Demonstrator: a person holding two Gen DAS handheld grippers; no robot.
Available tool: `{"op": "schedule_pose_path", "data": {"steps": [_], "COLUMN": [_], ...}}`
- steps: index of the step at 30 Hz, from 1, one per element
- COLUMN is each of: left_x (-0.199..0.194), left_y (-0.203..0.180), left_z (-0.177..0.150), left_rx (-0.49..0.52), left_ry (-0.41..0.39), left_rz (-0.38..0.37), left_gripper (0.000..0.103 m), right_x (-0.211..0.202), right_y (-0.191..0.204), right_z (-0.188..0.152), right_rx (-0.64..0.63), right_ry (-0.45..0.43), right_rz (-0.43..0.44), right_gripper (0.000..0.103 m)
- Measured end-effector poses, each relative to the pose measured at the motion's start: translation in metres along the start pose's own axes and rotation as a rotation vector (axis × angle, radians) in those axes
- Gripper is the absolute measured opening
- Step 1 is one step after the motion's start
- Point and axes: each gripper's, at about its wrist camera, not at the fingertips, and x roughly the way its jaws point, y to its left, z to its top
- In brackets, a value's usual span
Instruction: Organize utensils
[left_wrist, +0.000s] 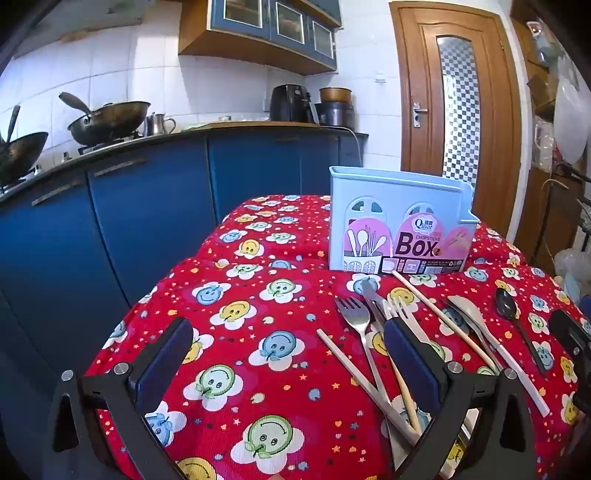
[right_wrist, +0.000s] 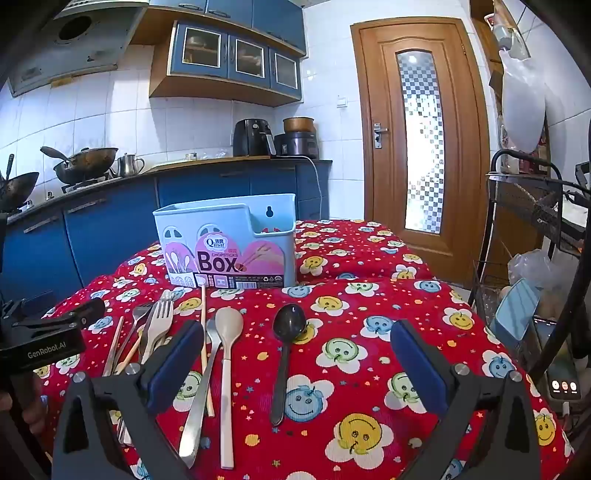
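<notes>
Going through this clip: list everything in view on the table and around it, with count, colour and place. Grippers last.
chopsticks box: one, pale blue with pink label, upright at the far middle of the table
tablecloth: one, red with smiley flowers, covering the table
black spoon: one, lying alone, right of the other utensils
beige spoon: one, left of the black spoon
steel spoon: one, beside the beige spoon
forks: at least two, steel and pale, in the left pile
chopsticks: several, wooden, mixed in the pile
woks: two, dark, on the stove at left
air fryer: one, black, on the counter
door: one, wooden, behind
left gripper: open over the cloth
right gripper: open, above the black spoon's handle
</notes>
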Motion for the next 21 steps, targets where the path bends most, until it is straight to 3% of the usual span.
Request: {"op": "schedule_pose_path", "data": {"steps": [21], "left_x": [-0.0091], "left_y": [0.0018], "left_z": [-0.0001], "left_rx": [0.002], "left_ry": [-0.05], "left_rz": [0.006], "left_gripper": [0.103], "right_x": [-0.0011], "right_y": [0.0003], "right_z": [-0.0014], "right_rx": [0.006], "right_ry": [-0.016], "right_rz": [0.002], "right_gripper": [0.103]}}
